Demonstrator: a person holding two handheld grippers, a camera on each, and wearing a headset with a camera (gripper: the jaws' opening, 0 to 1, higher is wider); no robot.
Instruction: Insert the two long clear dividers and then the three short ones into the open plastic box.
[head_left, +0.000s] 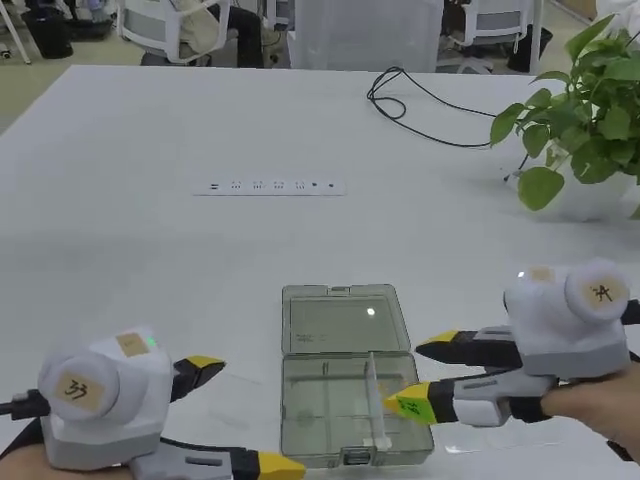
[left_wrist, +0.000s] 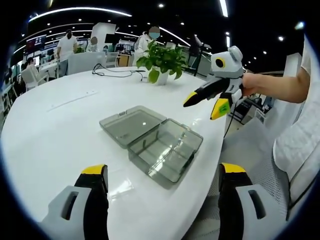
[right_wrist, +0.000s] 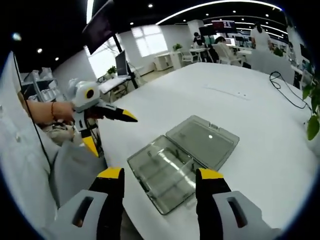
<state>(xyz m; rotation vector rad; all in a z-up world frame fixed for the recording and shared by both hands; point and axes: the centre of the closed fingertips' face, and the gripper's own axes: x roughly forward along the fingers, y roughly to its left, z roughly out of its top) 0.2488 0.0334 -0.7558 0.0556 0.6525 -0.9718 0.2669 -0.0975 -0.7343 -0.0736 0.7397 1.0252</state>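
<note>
Empty, jaws apart: left gripper (head_left: 250, 415), right gripper (head_left: 410, 377) | both flank open plastic box (head_left: 284, 400) | lid (head_left: 345, 320) flat for access | clear divider (head_left: 376, 400) seated inside

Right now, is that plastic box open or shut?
Open: its lid lies flat on the table, hinged back from the box.
</note>
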